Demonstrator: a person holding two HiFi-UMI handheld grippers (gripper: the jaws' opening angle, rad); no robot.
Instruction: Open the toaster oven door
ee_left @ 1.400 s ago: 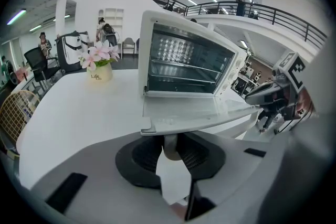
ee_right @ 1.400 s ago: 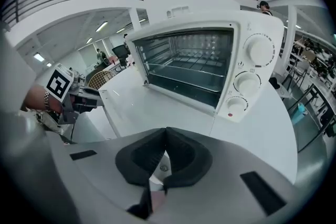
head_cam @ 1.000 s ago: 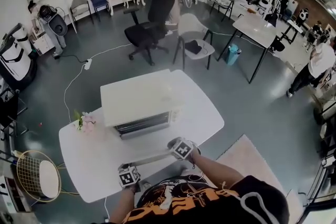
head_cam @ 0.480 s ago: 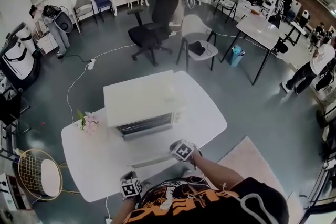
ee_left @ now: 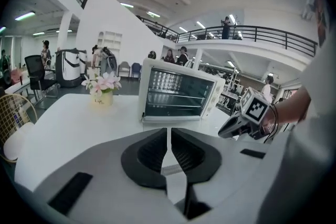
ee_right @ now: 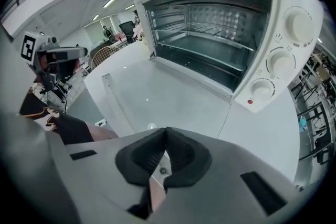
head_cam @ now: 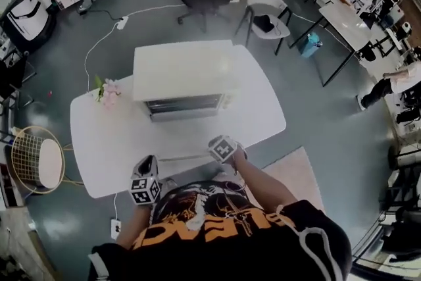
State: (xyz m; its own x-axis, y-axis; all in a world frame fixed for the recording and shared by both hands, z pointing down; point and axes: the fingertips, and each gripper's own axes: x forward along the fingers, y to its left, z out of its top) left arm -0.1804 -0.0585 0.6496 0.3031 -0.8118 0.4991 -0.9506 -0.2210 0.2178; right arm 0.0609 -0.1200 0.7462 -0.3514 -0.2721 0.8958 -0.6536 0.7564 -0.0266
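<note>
The white toaster oven (head_cam: 181,72) stands on the white table (head_cam: 99,141). Its glass door (ee_right: 173,97) lies folded down flat, and the racks inside (ee_right: 210,34) are exposed. The door's handle (ee_right: 107,86) runs along the front edge, near the table's near side. My right gripper (ee_right: 164,152) is shut with nothing seen between its jaws, just above the door's front right corner (head_cam: 214,141). My left gripper (ee_left: 169,136) hovers at the table's near edge (head_cam: 148,162), its jaws closed to a thin slit, empty, pointing at the oven (ee_left: 178,93).
A small pot of pink flowers (head_cam: 105,92) sits on the table left of the oven. A round wire basket (head_cam: 36,164) stands on the floor at the left. A pale rug (head_cam: 296,174) lies at the right, and chairs and desks stand beyond the table.
My left gripper has drawn back to the table's near edge. The right gripper stays by the lowered door's front edge. The head view has tilted further down.
</note>
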